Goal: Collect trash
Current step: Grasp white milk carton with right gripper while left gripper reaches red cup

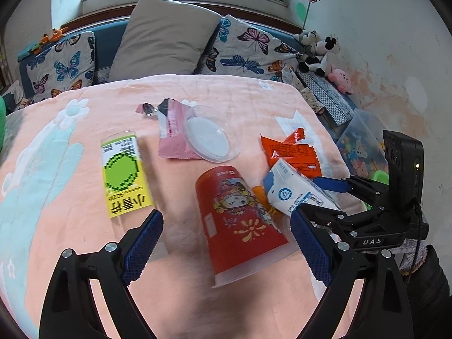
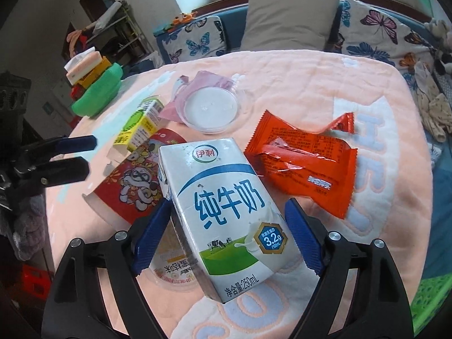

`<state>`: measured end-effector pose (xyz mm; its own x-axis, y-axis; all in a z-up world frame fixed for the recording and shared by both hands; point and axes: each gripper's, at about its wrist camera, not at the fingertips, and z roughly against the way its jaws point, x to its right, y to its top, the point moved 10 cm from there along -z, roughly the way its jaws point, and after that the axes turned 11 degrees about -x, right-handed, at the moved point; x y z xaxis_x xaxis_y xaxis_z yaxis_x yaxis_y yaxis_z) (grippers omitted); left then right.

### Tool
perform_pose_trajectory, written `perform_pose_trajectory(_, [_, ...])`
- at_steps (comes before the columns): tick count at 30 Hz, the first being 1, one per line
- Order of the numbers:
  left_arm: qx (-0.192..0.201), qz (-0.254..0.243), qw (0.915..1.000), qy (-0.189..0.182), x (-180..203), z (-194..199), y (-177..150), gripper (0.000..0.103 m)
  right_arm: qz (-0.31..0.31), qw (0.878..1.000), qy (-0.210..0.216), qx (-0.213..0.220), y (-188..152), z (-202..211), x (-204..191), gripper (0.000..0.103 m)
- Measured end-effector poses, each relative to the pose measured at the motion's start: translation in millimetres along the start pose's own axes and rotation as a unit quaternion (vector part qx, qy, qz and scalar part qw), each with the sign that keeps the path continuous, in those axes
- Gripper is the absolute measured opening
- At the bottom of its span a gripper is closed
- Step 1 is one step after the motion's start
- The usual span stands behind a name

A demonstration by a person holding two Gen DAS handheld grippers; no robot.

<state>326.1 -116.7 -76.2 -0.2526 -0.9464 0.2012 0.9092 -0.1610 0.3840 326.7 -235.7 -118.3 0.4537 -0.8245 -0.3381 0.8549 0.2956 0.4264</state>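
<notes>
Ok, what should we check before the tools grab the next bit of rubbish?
1. Is the right tool open: ok.
2. Is the milk carton between its fingers: ok.
3. Is it squeezing the milk carton firmly: not ok, there is a gap on one side.
4. Is the left tool open around the red cup: ok.
5. Is the red cup empty: cannot tell.

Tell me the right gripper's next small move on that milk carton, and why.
Probably close the right gripper on the milk carton. The carton already lies between its open blue pads: the left pad is at the carton's side, while a gap shows at the right one. The carton rests on the pink blanket, not yet held.
</notes>
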Motion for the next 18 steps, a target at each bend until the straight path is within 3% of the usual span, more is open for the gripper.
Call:
perform_pose_trajectory(12, [-0.031,0.006,0.9995,-0.01,3,-25,-3,0.088,0.02,1.0,-0.01,-0.006,-10,5,-8,0.079])
perform_pose_trajectory(18, [-0.039,0.009,0.9991,-0.011,0,-31,-5,0.088,0.02,1.0,-0.013,-0.01,-9,-2,-7,0.083])
